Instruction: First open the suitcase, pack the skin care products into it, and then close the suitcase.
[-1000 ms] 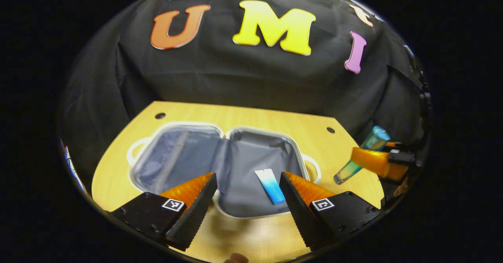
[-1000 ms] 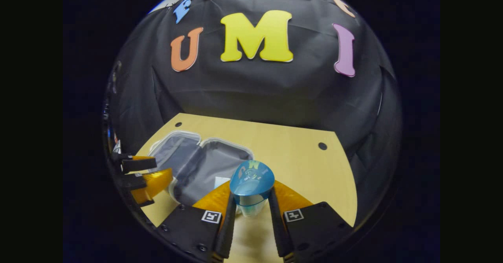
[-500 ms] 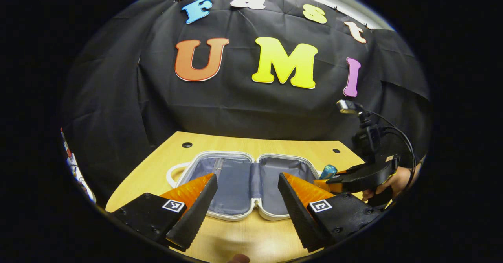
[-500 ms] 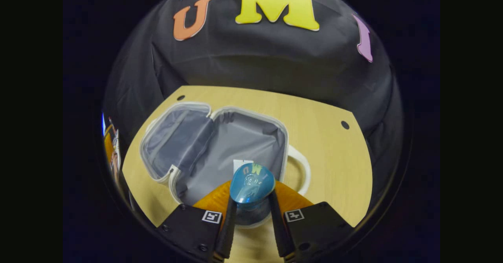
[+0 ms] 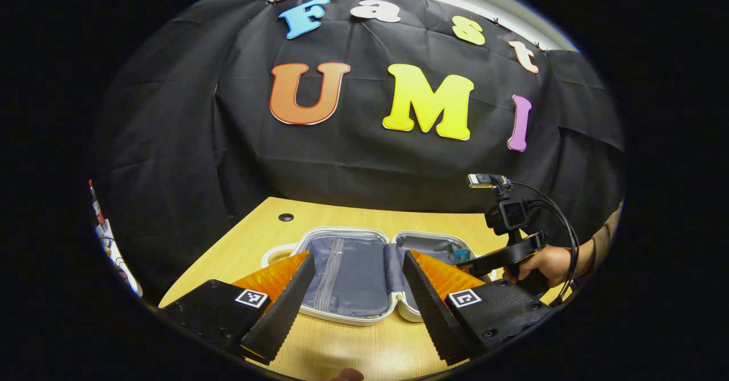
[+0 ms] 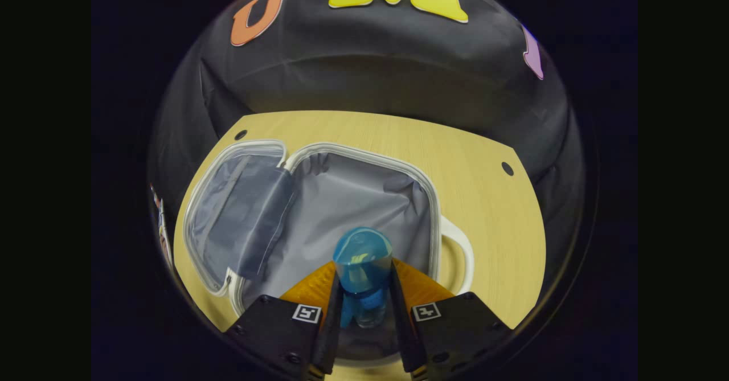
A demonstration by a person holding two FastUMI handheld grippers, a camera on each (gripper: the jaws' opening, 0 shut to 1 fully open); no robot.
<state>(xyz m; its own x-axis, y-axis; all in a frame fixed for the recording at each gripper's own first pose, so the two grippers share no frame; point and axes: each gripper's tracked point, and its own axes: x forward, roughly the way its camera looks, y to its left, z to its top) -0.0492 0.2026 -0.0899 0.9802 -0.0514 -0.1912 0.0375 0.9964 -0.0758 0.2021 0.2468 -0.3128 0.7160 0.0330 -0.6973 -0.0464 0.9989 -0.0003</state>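
Note:
The suitcase (image 5: 347,273) lies open and flat on the wooden table (image 5: 342,352), with grey lining and a white rim. My left gripper (image 5: 357,255) hovers open in front of it, nothing between its fingers. In the left gripper view, a hand (image 5: 541,261) holds my right gripper (image 5: 475,260) over the case's right half. In the right gripper view, my right gripper (image 6: 363,290) is shut on a blue bottle (image 6: 363,267) with a rounded cap. It holds the bottle just above the lining of the suitcase's (image 6: 353,199) right half.
A white carry handle (image 6: 458,255) sticks out from the case's right side, and another handle (image 5: 276,253) from the left. The table has small holes (image 6: 507,168) near its back corners and ends at the black cloth wall. Bare wood (image 6: 490,210) lies right of the case.
My right gripper has carried the blue bottle leftward and down over the case's right half. My left gripper has drawn back and tilted up, so the case looks smaller and flatter.

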